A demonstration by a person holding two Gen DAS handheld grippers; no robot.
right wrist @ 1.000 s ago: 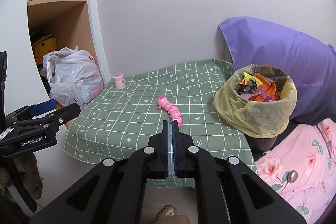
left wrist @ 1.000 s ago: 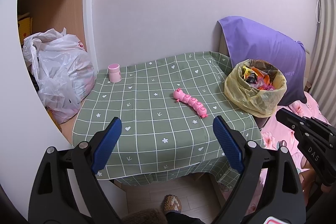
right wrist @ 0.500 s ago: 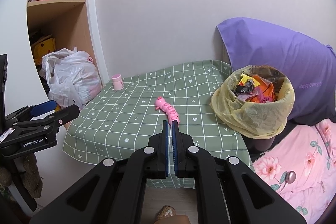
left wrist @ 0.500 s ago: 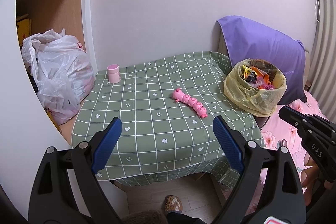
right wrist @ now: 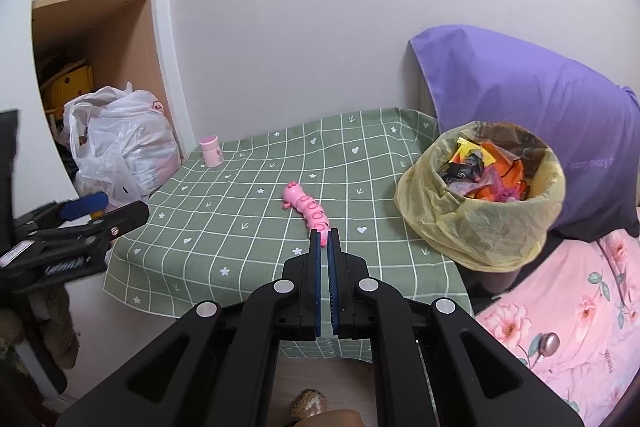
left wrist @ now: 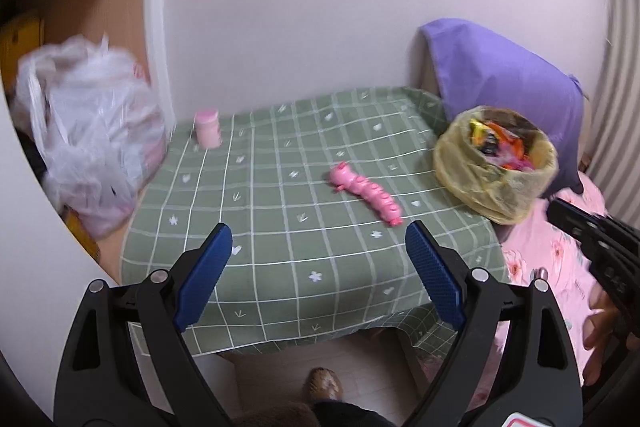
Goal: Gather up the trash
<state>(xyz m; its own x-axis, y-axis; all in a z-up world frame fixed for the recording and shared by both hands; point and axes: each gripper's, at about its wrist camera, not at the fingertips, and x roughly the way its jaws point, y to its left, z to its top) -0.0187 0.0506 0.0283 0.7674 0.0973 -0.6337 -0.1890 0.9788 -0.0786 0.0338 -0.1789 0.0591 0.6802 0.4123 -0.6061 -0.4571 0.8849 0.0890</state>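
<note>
Mid-frame on the counter lies the pink toy, apart from the full bin at right. Your right claw is pinched empty; your left claw gapes wide. Rush in and you may knock the toy off or tip the bin.

Each claw is a black plastic frame with triangular cut-outs, silver round screws at the pivots and two fingers faced with ribbed dark-blue pads. The left claw shows a red-and-white label at its base; the right claw looks the same. The person wears a brown patterned slipper
</note>
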